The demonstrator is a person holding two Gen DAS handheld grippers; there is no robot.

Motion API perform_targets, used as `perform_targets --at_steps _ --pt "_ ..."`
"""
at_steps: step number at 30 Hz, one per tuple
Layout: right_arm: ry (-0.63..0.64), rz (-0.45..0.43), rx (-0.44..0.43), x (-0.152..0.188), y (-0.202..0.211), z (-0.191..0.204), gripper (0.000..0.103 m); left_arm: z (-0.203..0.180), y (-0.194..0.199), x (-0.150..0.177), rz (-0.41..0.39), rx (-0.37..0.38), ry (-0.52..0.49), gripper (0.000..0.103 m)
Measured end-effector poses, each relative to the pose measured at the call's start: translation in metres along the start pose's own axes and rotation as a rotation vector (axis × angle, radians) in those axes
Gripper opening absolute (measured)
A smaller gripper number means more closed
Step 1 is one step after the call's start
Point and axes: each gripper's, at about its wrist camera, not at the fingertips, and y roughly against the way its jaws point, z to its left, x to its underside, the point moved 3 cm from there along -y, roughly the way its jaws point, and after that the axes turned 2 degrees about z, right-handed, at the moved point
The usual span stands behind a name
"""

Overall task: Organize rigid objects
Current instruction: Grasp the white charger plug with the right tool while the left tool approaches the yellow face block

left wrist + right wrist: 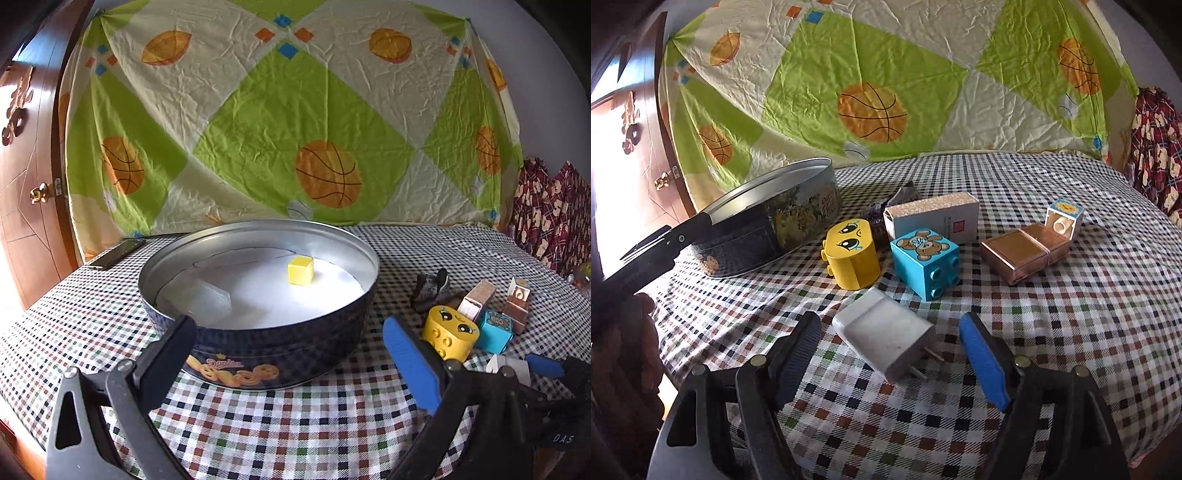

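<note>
A checked tablecloth covers the table, w/ a white plug adapter lying nearest the right gripper: jaws spread wide, adapter between them but pads not touching it, nothing held. Just beyond the adapter sit a yellow face block and a blue bear block, side by side, a white carton lying behind them. Right of the bear block lies a copper-coloured case, a small white-and-blue block touching its far end. Left of the yellow face block stands the round biscuit tin, lid off; in the left wrist view a small yellow cube rests on the white liner inside, toward the far side, plus a clear plastic piece nearer the front wall. The left gripper hangs at the tin's near wall, jaws wide apart, gripping nothing; the tin wall fills the gap in front. A dark phone lies beyond the tin, at the table's left edge. Behind all, a green sports-print sheet hangs as backdrop, wooden door at left.
</note>
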Motion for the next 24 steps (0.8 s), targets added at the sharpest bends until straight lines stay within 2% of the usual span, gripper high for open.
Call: perform_targets --at_steps 5,8,9,11,16,17,18,19,20,22,24 --pt "-0.045 -0.065 0.027 0.006 0.001 0.007 0.081 -0.003 -0.002 0.001 0.011 0.007 -0.002 0.103" --pt "-0.011 -0.075 0.066 0.007 -0.002 0.014 0.081 -0.006 -0.003 0.000 0.014 0.016 -0.005 0.103" --pt "-0.004 -0.074 0.065 0.007 -0.002 0.014 0.078 -0.006 -0.003 0.001 0.014 0.021 -0.007 0.103" --pt "0.010 -0.066 0.067 0.006 -0.003 0.013 0.065 -0.010 -0.003 0.000 0.019 0.029 -0.017 0.103" --pt "0.033 -0.077 0.059 0.000 0.000 0.011 0.065 -0.025 -0.002 -0.001 0.021 0.071 -0.059 0.103" --pt "0.037 -0.096 0.056 -0.001 0.004 0.010 0.061 -0.029 -0.003 -0.001 0.023 0.083 -0.067 0.103" --pt "0.050 -0.113 0.058 -0.004 0.007 0.010 0.042 -0.032 -0.003 -0.001 0.024 0.093 -0.072 0.103" --pt "0.064 -0.133 0.067 -0.007 0.011 0.011 0.040 -0.036 -0.004 -0.002 0.029 0.100 -0.080 0.103" --pt "0.075 -0.155 0.084 -0.010 0.015 0.011 0.027 -0.039 -0.005 -0.002 0.032 0.105 -0.085 0.103" --pt "0.091 -0.160 0.097 -0.016 0.017 0.011 0.025 -0.046 -0.006 -0.004 0.039 0.128 -0.093 0.103" --pt "0.092 -0.127 0.079 -0.017 0.012 0.009 0.025 -0.050 -0.009 -0.005 0.052 0.142 -0.090 0.103"
